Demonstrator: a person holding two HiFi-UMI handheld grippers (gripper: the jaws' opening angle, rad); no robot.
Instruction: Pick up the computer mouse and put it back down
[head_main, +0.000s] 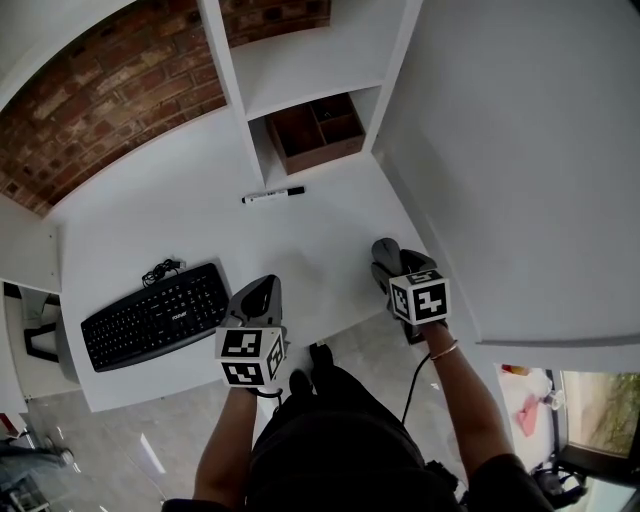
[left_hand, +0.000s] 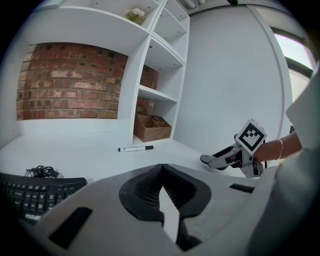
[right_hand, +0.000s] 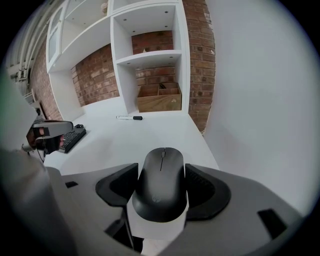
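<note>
A divided wooden box (head_main: 318, 130) sits in the lower shelf niche. The computer mouse (right_hand: 160, 195) is clamped by its two sides between the right gripper's (right_hand: 162, 172) jaws. Its long axis runs along them, wheel end pointing toward the shelves (only this gripper's view shows it plainly; the head view mostly covers it). It sits low at the table's (head_main: 180, 230) right edge, near the wall. The left gripper's (left_hand: 161, 175) jaws are pressed together, holding nothing.
</note>
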